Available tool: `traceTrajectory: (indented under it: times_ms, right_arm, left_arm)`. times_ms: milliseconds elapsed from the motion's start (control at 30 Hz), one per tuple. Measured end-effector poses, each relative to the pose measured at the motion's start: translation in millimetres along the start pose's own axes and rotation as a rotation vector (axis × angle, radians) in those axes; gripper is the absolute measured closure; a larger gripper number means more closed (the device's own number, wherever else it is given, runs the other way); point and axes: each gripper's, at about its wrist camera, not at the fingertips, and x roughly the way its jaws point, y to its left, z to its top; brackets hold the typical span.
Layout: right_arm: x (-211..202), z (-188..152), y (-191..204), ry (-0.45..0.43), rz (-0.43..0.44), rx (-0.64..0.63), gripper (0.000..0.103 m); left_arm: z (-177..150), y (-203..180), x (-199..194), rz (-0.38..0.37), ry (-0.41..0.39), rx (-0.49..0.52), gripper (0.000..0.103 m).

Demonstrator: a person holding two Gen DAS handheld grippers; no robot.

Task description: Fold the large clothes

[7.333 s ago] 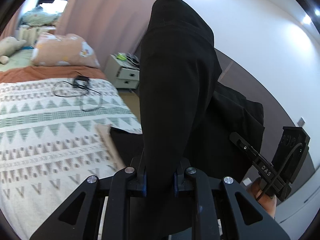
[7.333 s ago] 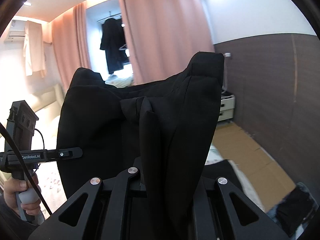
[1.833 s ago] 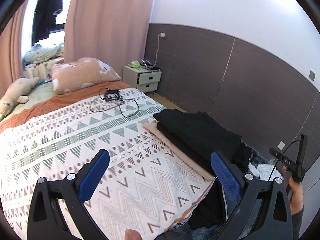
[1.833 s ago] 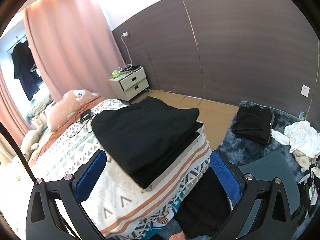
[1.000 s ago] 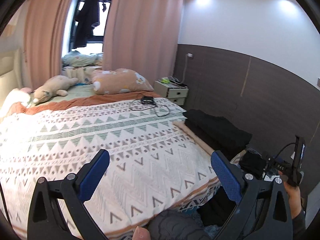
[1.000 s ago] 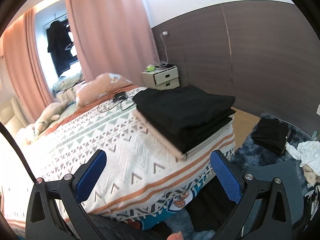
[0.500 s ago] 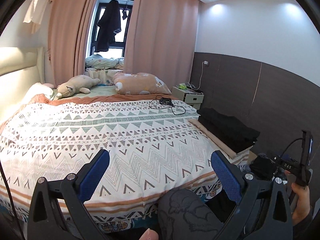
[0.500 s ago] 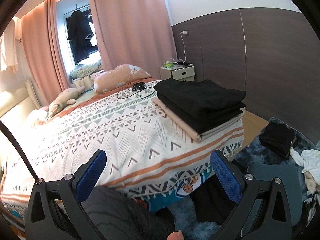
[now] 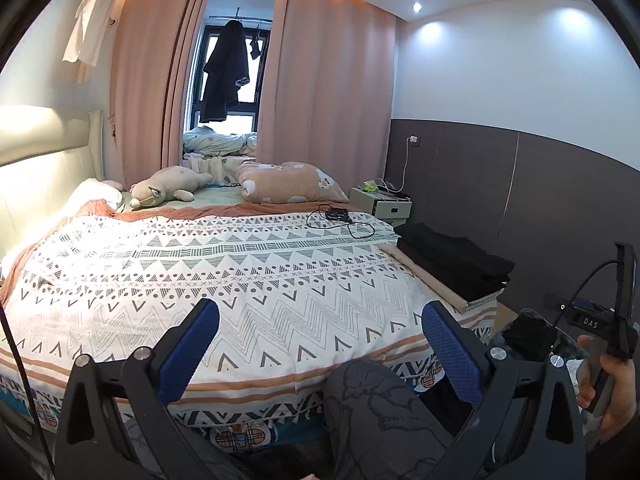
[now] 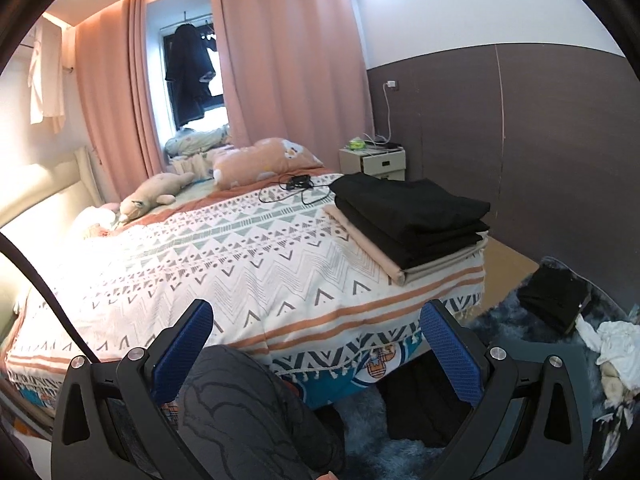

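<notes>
Standing at the near edge of the bed with its zigzag-patterned white quilt (image 9: 240,280), the person holds both tools level and empty. The left hand-held gripper (image 9: 320,356) has its blue-padded jaws spread wide with nothing between them, and the right hand-held gripper (image 10: 316,350) is spread the same way. The stack of folded black garments on a beige folded cloth (image 10: 408,216) sits squared at the bed's far right corner, likely parked there to leave the middle of the quilt free for spreading the next piece. A crumpled black garment on the blue shaggy rug (image 10: 554,296) lies to the right, seemingly the next candidate.
</notes>
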Motion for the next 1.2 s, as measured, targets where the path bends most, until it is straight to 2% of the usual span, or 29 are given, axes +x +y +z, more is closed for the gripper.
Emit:
traceTrajectory:
  times_ms: [133, 400, 833, 1200]
  right_arm:
    - [5, -7, 1, 0.009, 0.014, -0.002, 0.0]
    - [10, -11, 4, 0.028, 0.036, 0.002, 0.0]
    - [5, -17, 20, 0.013, 0.029, -0.02, 0.0]
    - [4, -19, 29, -0.003, 0.044, -0.02, 0.0]
  left_arm:
    - [-1, -2, -6, 0.029, -0.018, 0.016, 0.0]
    - [-3, -2, -11, 0.035, -0.028, 0.009, 0.0]
    - [-5, 6, -16, 0.06, -0.036, -0.012, 0.0]
    - [-10, 6, -18, 0.053, -0.039, -0.017, 0.0]
